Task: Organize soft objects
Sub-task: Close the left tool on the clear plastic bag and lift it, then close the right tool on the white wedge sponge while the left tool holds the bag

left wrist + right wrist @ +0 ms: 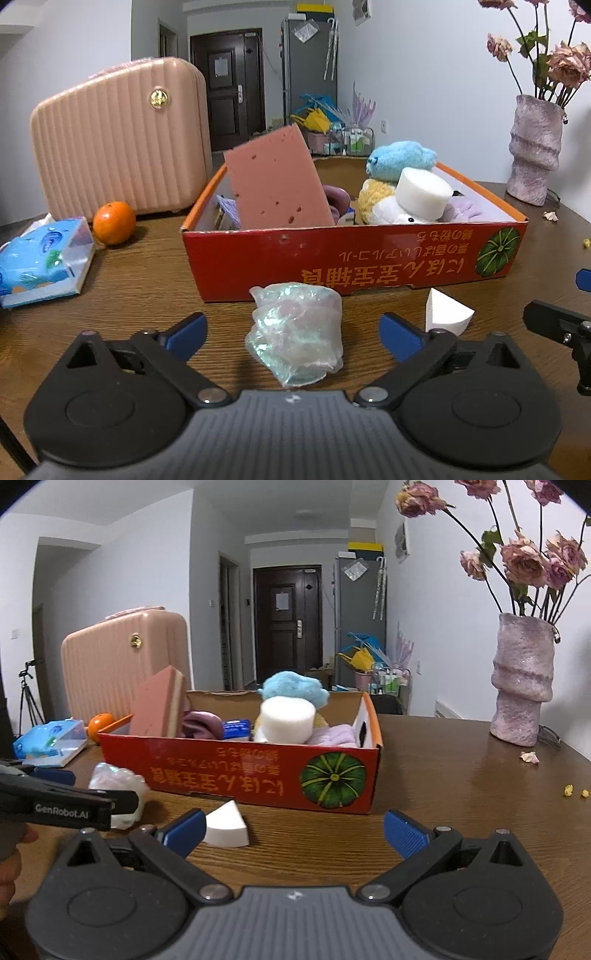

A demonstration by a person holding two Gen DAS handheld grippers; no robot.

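Note:
An iridescent soft bundle [295, 332] lies on the wooden table between the open fingers of my left gripper [291, 332], not gripped; it also shows in the right wrist view [114, 779]. A white wedge sponge [445, 312] [225, 829] lies in front of the red cardboard box [351, 258] [240, 771]. The box holds a pink sponge [277, 181], a white foam cylinder [423, 194], a blue plush [400, 158] and other soft things. My right gripper [295, 830] is open and empty, with the wedge sponge just by its left finger.
A pink suitcase [118, 140], an orange [113, 222] and a blue tissue pack [40, 258] stand left of the box. A purple vase with dried roses [522, 683] stands at the right. Small crumbs [569, 790] lie on the table at the right.

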